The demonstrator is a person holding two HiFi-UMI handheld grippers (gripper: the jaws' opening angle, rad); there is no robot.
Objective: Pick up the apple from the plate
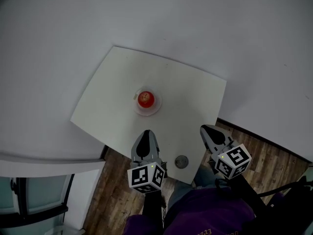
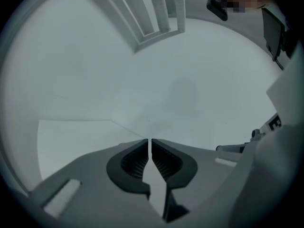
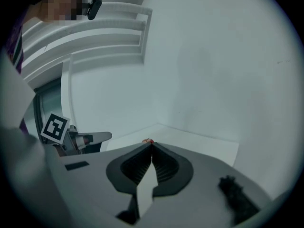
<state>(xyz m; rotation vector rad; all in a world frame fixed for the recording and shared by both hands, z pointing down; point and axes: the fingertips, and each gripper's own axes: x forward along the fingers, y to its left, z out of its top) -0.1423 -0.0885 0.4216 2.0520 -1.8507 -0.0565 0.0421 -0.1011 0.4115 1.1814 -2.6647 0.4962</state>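
Apple (image 1: 145, 99) on plate (image 1: 156, 108), white table (image 1: 110, 97), left claw (image 2: 151, 140), right claw (image 3: 151, 145), both closed

Apple (image 1: 145, 99): small, round, red, with pale yellowish patch on top. Whole, sits upright on plate (image 1: 155, 109), roughly at its centre. Stem too small to make out.

Plate: small, round, white, shallow, flat on table (image 1: 190, 116). Rim shows as pale ring all round apple, widest on side toward near edge. Holds only apple.

Place: about middle of white table, well apart from all four corners and every edge.

In right gripper view, apple shows only as low red sliver.
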